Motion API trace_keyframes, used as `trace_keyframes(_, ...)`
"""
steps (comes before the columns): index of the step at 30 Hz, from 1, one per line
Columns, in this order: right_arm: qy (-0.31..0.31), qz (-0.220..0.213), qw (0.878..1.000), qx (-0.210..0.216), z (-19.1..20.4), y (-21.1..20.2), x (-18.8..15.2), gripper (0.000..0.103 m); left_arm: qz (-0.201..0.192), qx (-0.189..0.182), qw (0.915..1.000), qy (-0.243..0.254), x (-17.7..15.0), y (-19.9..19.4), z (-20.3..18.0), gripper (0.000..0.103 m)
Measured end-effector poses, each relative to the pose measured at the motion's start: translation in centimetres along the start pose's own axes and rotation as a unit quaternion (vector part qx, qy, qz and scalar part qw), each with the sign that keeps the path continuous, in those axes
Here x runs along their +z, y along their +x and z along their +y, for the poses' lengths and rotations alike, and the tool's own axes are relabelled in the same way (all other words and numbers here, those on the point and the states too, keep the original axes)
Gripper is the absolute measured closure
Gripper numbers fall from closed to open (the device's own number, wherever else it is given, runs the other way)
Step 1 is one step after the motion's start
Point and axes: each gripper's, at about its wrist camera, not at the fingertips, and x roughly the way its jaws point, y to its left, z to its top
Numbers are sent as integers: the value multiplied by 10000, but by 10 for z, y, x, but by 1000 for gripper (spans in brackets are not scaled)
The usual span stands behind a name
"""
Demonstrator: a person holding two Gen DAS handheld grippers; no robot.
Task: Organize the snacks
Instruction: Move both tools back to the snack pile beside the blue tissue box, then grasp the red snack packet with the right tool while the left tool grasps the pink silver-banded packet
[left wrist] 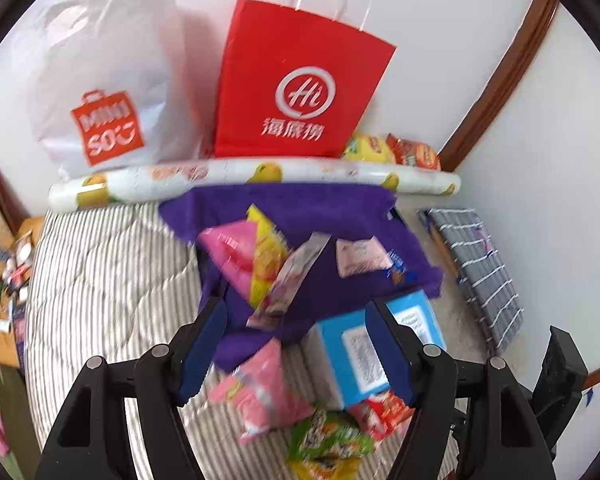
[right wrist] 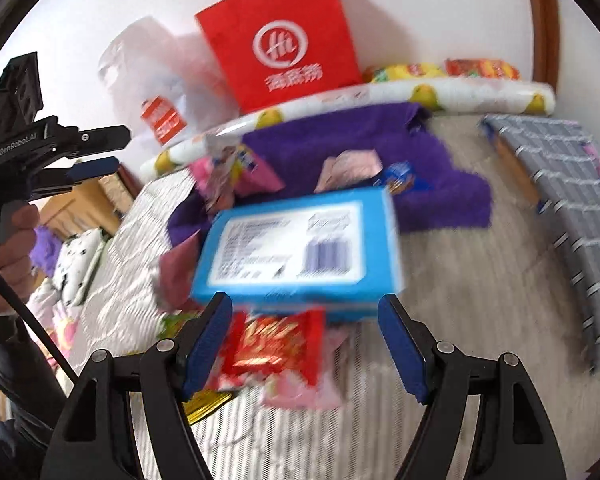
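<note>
Both grippers, left gripper [left wrist: 296,344] and right gripper [right wrist: 304,340], stand apart, empty; blue box [right wrist: 300,248] lies label-up, long axis crosswise between the right jaws.

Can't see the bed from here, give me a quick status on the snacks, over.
Both hand-held grippers open: left, right, nothing held. Snacks loose on bed; blue box ahead of right. Red packet below it.

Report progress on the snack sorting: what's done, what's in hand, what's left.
Done: nothing looks sorted. A few packets lie beside the red paper bag.
In hand: nothing. The left gripper and right gripper are open and empty.
Left: the blue box, the red packet and the pink packets lie scattered around the purple cloth.
</note>
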Motion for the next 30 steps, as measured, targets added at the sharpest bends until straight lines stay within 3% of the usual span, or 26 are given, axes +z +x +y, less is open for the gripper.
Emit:
trace_keyframes(6,-156,207,9996,-146,22,18,-17,28,92,209,9997,-83,-32,-7,11,33)
trace_keyframes(16,-75,385,9988,-289,24,47,-24,28,181,534,9974,-441,-79,-10,41,33)
trace_keyframes(26,-265,-46,9995,-135,22,31,-32,54,344,354,9960,-739,-104,19,46,33)
trace_keyframes(27,-247,-84,9996,-109,21,30,-32,63,362,361,9960,-730,-104,23,44,33)
trace_keyframes(30,-138,-191,9997,102,13,22,-32,72,371,311,9965,-687,-102,31,38,33)
